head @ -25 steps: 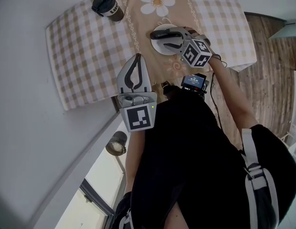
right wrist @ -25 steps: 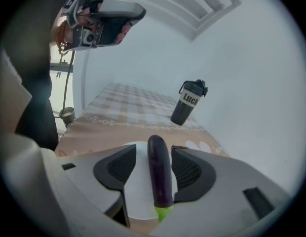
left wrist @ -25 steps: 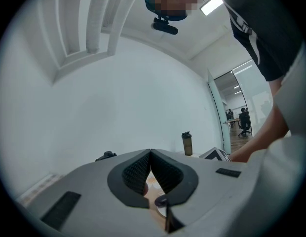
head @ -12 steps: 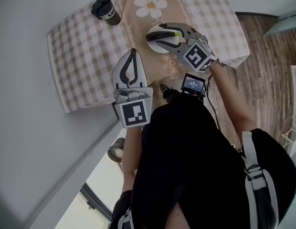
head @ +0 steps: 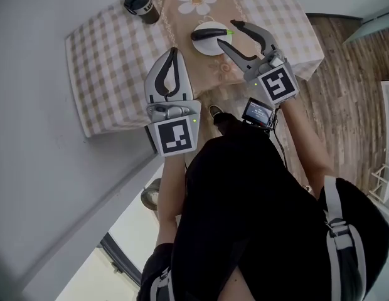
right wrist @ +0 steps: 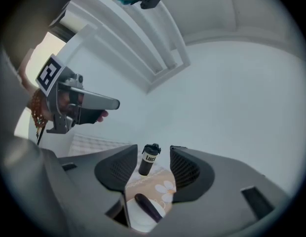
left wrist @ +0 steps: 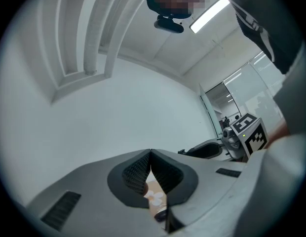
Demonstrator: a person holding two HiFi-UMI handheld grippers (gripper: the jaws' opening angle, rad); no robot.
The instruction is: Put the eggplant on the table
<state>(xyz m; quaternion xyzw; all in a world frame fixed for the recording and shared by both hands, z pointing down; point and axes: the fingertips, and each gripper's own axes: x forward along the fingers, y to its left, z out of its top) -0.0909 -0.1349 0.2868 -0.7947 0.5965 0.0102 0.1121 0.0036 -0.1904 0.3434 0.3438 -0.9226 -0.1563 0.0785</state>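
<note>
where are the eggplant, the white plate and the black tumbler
eggplant (head: 207, 34), head view, middle of its dark body
white plate (head: 211, 49), head view, bare near rim
black tumbler (head: 146, 9), head view, its labelled side

You have two grippers, the left gripper (head: 174, 51) and the right gripper (head: 227, 34), plus one eggplant (head: 206, 34), one plate (head: 210, 48), one travel mug (head: 140, 4) and one table (head: 113, 61) before you.
</note>
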